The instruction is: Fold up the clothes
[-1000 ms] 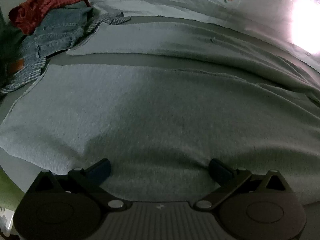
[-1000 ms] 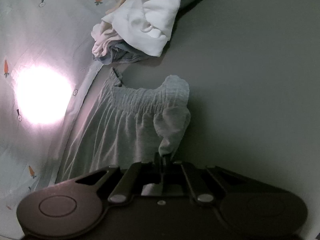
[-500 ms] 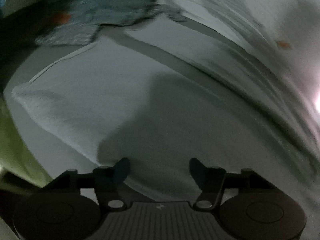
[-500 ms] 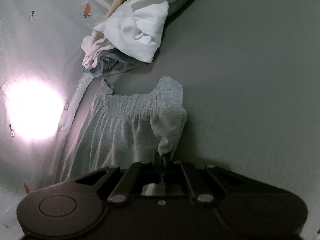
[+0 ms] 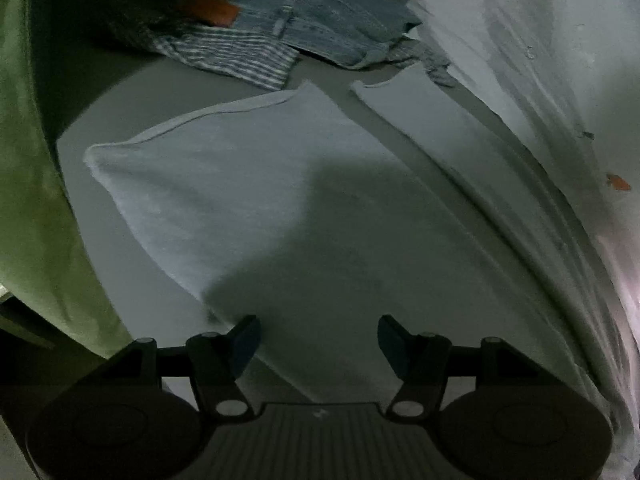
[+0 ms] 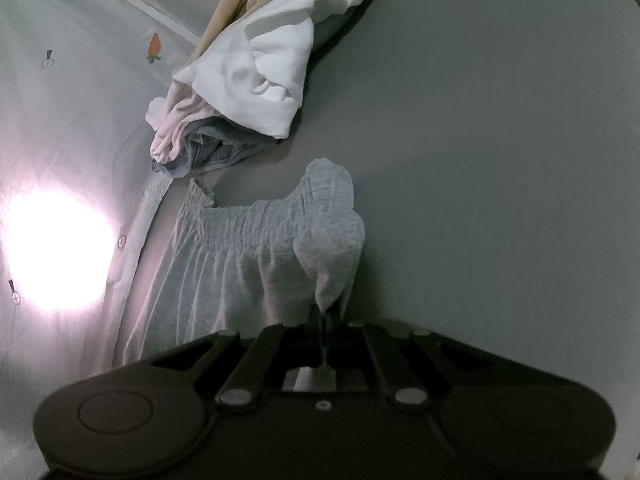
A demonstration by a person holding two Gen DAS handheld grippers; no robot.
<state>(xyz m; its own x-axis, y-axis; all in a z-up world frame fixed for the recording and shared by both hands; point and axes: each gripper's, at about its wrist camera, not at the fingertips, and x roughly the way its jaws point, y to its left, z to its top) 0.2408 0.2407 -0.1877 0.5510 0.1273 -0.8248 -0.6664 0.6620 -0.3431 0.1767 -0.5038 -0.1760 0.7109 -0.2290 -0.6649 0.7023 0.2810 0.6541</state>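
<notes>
Grey sweatpants [image 5: 248,184] lie spread flat on the grey bed surface in the left wrist view, the two leg hems pointing away. My left gripper [image 5: 318,338] hovers open just above the near leg, nothing between its fingers. In the right wrist view the gathered elastic waistband [image 6: 256,220] of the same grey pants is lifted at one corner, and my right gripper [image 6: 325,314] is shut on that corner of fabric, which bunches up above the jaws.
A pile of denim, striped and red clothes [image 5: 288,20] sits beyond the leg hems. A white and beige garment heap [image 6: 264,68] lies past the waistband. A pale sheet with carrot prints [image 5: 560,80] runs along one side; a green cover [image 5: 28,184] drapes the left edge.
My left gripper has swung left and pulled back, bringing the leg hems and the green edge into view. The right gripper has drawn the waistband corner back slightly, still shut on it.
</notes>
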